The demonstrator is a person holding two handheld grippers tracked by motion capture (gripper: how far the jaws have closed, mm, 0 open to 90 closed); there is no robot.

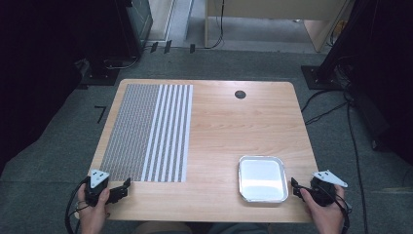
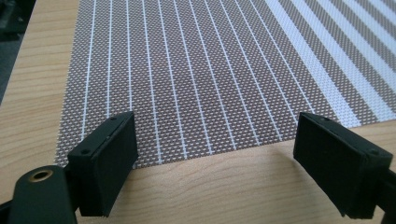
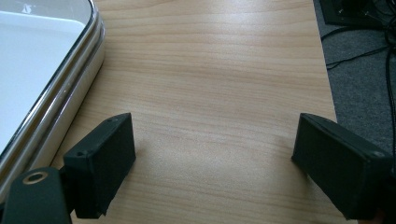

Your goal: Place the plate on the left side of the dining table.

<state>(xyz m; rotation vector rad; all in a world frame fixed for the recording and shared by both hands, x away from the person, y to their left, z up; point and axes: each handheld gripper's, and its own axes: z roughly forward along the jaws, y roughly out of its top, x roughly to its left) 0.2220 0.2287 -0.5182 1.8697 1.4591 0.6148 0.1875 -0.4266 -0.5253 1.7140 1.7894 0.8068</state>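
A woven placemat (image 1: 146, 131), grey with white stripes, lies flat on the left half of the wooden table (image 1: 229, 126). My left gripper (image 1: 127, 185) rests by the table's near left corner, just short of the placemat's (image 2: 196, 74) near edge, and my left gripper (image 2: 215, 163) stands open with bare wood between its jaws. A square white metal tray (image 1: 262, 178) sits empty near the front right. My right gripper (image 1: 293, 184) is held just right of it. In the right gripper view my right gripper (image 3: 212, 161) is open over bare wood, with the tray's rim (image 3: 70, 93) at the left.
A small black round grommet (image 1: 240, 94) sits in the table's far side. Beyond the table's right edge lies grey carpet with cables (image 1: 353, 141) and a dark stand base (image 1: 319, 78). More dark equipment stands at the far left (image 1: 117, 44).
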